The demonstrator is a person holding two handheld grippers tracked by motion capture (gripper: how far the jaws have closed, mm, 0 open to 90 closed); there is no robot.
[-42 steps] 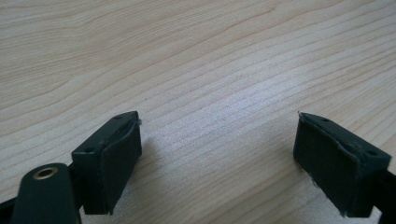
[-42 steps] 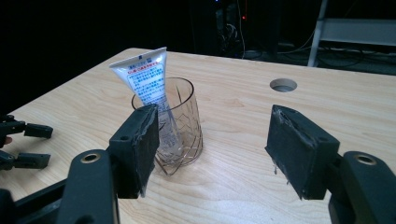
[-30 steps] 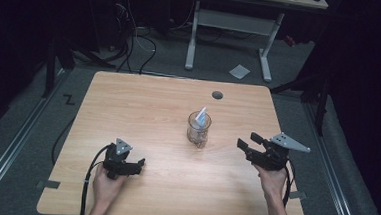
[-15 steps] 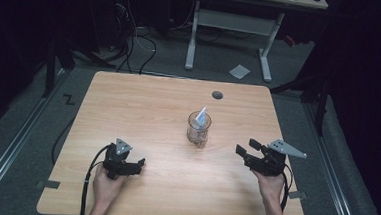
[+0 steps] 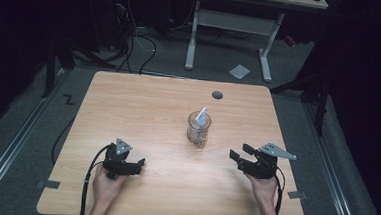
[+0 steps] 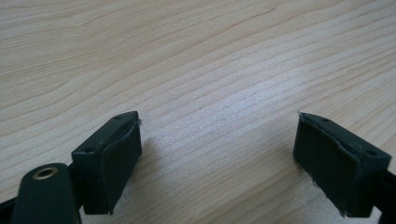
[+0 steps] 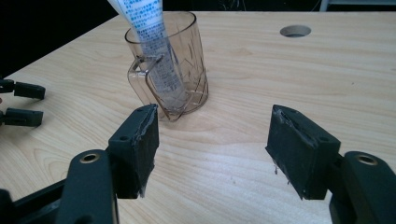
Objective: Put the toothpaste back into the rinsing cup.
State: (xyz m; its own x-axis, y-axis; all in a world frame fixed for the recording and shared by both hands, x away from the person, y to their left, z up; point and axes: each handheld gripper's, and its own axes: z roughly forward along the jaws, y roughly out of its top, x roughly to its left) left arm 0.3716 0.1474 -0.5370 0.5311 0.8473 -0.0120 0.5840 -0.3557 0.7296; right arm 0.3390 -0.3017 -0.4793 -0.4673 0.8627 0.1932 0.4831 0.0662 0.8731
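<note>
Right gripper [image 7: 212, 149] jaws spread wide, nothing between them; clear mug [image 7: 170, 65] with white tube [image 7: 152, 42] inside just ahead of the left jaw, not touching. Left gripper [image 6: 217, 154] jaws also apart, only bare table [image 6: 210, 60] between and ahead.

The table [image 5: 143, 109] is pale wood-grain laminate, smooth with a soft sheen. The mug [image 7: 175, 65] is clear, glossy, faceted plastic or glass. The tube [image 7: 152, 42] in it is glossy white printed plastic. The pads [image 7: 142, 144] are matt black, rough-edged.
</note>
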